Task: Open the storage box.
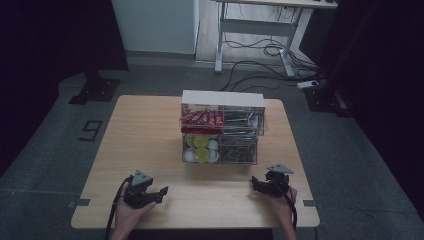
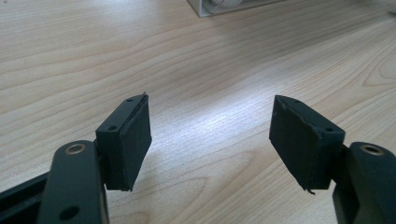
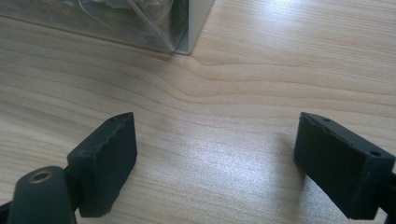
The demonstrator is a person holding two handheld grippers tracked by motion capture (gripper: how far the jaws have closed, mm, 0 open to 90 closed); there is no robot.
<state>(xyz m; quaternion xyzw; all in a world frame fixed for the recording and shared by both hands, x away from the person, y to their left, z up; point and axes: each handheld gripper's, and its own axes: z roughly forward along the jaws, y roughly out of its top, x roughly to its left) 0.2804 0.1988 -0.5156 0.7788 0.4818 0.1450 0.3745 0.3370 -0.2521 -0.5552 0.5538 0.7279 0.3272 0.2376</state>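
A clear two-tier organiser [image 1: 221,131] stands at the middle of the wooden table [image 1: 145,130]. Its upper tier holds red packets [image 1: 201,118] and its lower tier holds round green and white capsules [image 1: 200,148]. My left gripper [image 1: 159,192] rests near the front left edge in a hand, jaws wide apart over bare wood [image 2: 210,135]. My right gripper [image 1: 257,183] sits near the front right, also open with nothing between its pads [image 3: 215,154]. A corner of the organiser [image 3: 184,28] appears at the top of the right gripper view.
A white box [image 1: 222,98] forms the organiser's back top. Beyond the table are a desk frame [image 1: 260,30] with cables on the floor, and dark stands at both sides. Bare wood lies between the grippers and the organiser.
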